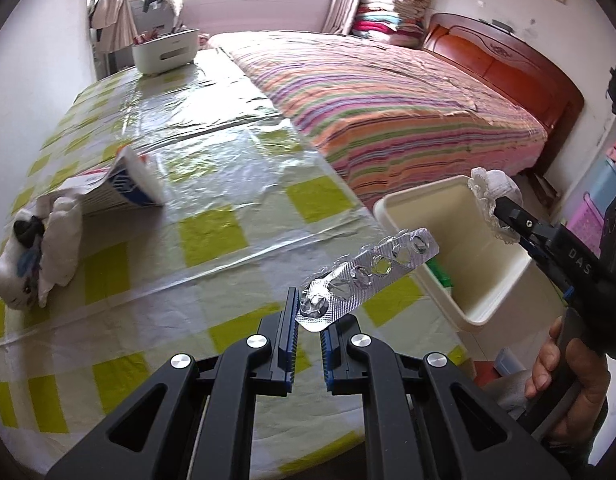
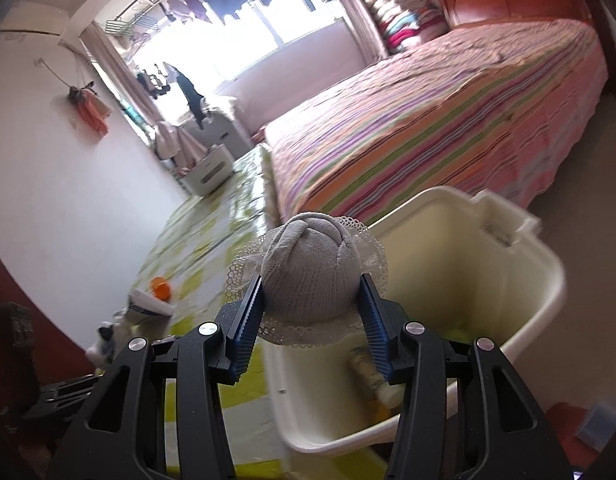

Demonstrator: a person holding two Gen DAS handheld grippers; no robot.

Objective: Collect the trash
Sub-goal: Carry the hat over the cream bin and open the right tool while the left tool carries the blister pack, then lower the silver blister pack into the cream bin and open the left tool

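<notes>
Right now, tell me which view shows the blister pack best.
Left wrist view: the blister pack sticks out from the shut left gripper, empty pockets visible, near the cream bin. The right wrist view doesn't show it.

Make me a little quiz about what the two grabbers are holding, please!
1. True or false: the left gripper holds a banana.
2. What does the right gripper squeeze? A) a rolled lace-trimmed sock B) a cup C) a spoon
3. Fill in: the cream-coloured ____ sits beside the table.

Key: 1 false, it pinches an empty pill blister strip; 2 A; 3 bin.
</notes>
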